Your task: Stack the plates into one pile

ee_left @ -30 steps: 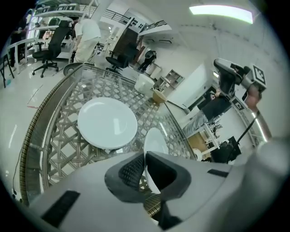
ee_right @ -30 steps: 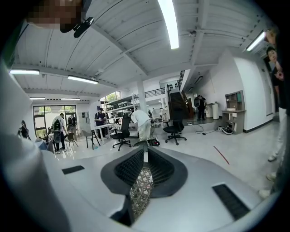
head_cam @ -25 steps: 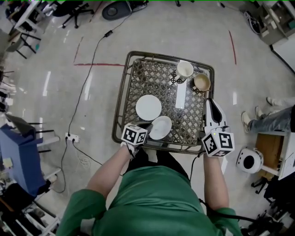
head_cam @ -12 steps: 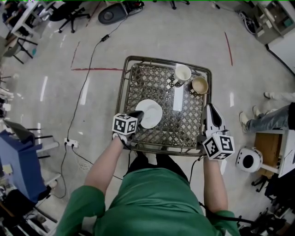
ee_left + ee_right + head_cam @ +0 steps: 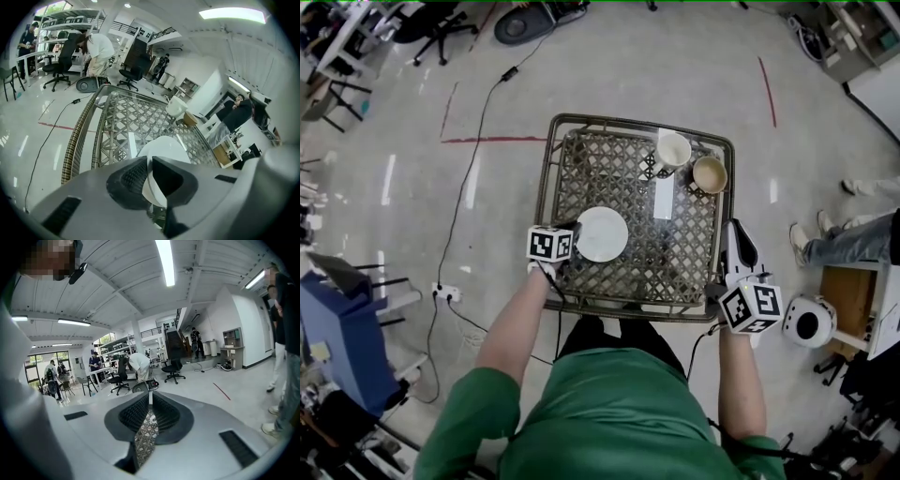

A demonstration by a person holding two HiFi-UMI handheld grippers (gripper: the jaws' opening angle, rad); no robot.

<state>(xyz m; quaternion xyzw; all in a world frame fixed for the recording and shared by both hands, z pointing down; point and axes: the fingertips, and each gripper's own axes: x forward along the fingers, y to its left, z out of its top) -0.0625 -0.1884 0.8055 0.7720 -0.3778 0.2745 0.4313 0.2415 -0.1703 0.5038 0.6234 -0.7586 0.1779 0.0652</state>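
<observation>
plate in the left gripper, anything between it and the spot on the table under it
Nothing visible. The left gripper grips the plate by its rim over the middle of the table; the white cup, brown cup and white strip stand apart at the far right. No second plate shows separately; one underneath would be hidden.

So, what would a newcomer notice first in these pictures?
Probably the white plate near the middle of the lattice table, its rim pinched by the left gripper. Next, a white mug and a tan cup at the far right corner, and the right gripper, shut and empty, at the table's right edge.
</observation>
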